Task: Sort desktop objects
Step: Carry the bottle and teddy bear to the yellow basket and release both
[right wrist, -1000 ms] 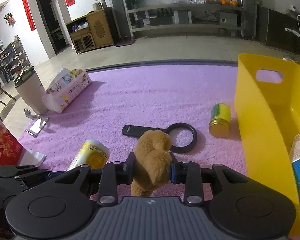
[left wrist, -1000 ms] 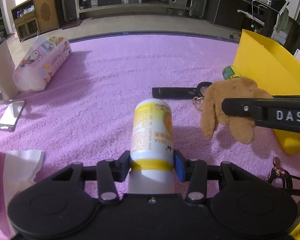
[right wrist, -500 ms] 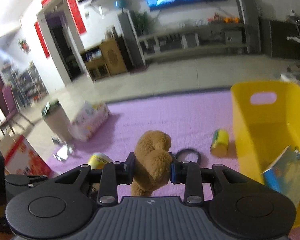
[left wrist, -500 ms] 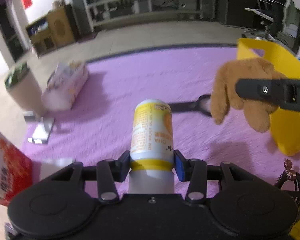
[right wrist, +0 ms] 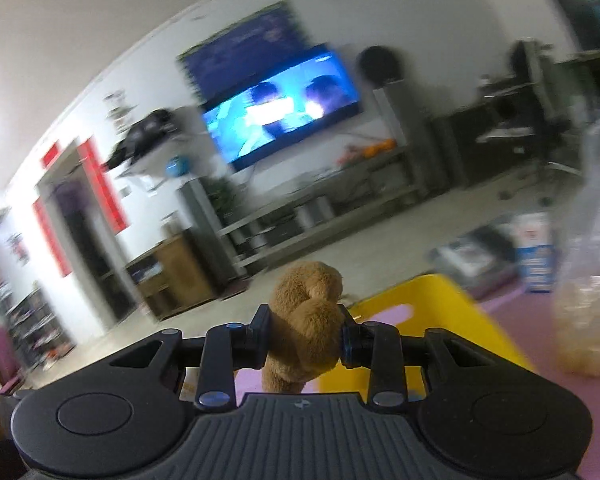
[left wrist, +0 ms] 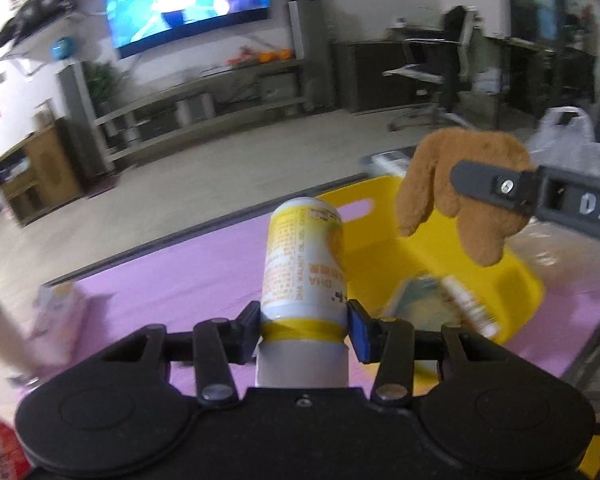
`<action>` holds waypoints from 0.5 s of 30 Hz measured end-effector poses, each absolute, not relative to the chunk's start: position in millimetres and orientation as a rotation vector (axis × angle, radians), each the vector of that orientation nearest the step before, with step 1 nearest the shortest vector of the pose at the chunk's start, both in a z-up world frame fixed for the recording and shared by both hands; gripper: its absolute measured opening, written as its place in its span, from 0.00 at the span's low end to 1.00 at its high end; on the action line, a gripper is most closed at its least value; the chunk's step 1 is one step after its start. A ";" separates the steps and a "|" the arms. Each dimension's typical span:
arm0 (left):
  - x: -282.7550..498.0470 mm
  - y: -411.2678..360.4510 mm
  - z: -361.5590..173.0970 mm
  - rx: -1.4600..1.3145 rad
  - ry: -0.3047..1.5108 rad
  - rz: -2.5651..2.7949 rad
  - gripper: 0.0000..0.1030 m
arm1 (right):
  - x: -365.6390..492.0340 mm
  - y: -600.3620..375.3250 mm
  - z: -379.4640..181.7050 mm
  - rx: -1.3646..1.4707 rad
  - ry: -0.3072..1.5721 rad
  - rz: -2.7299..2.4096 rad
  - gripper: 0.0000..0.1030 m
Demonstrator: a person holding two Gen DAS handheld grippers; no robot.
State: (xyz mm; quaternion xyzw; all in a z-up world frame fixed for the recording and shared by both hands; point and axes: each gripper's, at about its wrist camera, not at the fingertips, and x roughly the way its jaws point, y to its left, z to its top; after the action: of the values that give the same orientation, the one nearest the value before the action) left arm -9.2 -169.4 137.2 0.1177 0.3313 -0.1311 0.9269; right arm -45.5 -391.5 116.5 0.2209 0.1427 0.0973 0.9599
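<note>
Item one, your left gripper (left wrist: 304,322): clamped on a white and yellow printed cylindrical drink can (left wrist: 303,258), gripped low at its yellow band; the can stands upright between the pads, raised over the purple pile carpet (left wrist: 180,276), with the yellow plastic storage bin (left wrist: 384,248) just beyond it to the right; risk, as I judge it: the smooth round wall may slip or twist in so low a grip if you swing fast, and the blur suggests speed.

Item two, the bin: a handle slot in its far wall; a blurred printed box (left wrist: 440,300) lies inside; a dropped can could strike it or the rim and bounce out.

Item three, your right gripper (right wrist: 303,336): closed on a brown plush toy (right wrist: 306,320), pinched at mid-body, limbs dangling; held raised above the bin's right side in the left view, fingers pointing leftward; risk: the soft plush may snag on the pads at release, and your two grippers, near each other over one bin, could collide.
</note>
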 end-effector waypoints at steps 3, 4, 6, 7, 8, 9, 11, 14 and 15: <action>7.1 -201.4 121.6 0.227 0.734 -0.336 0.42 | -38.5 -412.8 105.6 0.470 0.341 0.128 0.32; 13.9 -209.9 114.3 0.218 0.762 -0.361 0.42 | -35.7 -419.1 100.6 0.477 0.363 0.109 0.32; 26.4 -222.3 98.6 0.215 0.813 -0.386 0.42 | -25.4 -422.5 90.2 0.471 0.425 0.082 0.33; 32.3 -228.3 91.7 0.223 0.832 -0.393 0.42 | -19.3 -423.7 83.8 0.471 0.456 0.062 0.33; 36.5 -232.7 86.7 0.235 0.844 -0.395 0.43 | -16.3 -426.0 77.6 0.478 0.478 0.047 0.39; 37.4 -234.8 84.7 0.244 0.837 -0.388 0.45 | -13.8 -428.5 71.8 0.481 0.496 0.040 0.41; 35.9 -231.6 87.2 0.264 0.794 -0.350 0.64 | -6.0 -427.7 68.7 0.481 0.521 0.033 0.59; 26.7 -219.2 98.1 0.278 0.738 -0.325 0.74 | -11.5 -426.3 74.8 0.505 0.463 0.037 0.62; 25.0 -212.7 102.9 0.277 0.725 -0.303 0.74 | -14.5 -424.1 76.7 0.499 0.447 0.037 0.62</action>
State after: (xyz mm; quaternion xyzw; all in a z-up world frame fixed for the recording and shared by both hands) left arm 25.0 -212.7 102.9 0.1346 0.3522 -0.1471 0.9144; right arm -14.5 -424.1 76.7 0.2448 0.2196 0.0180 0.9442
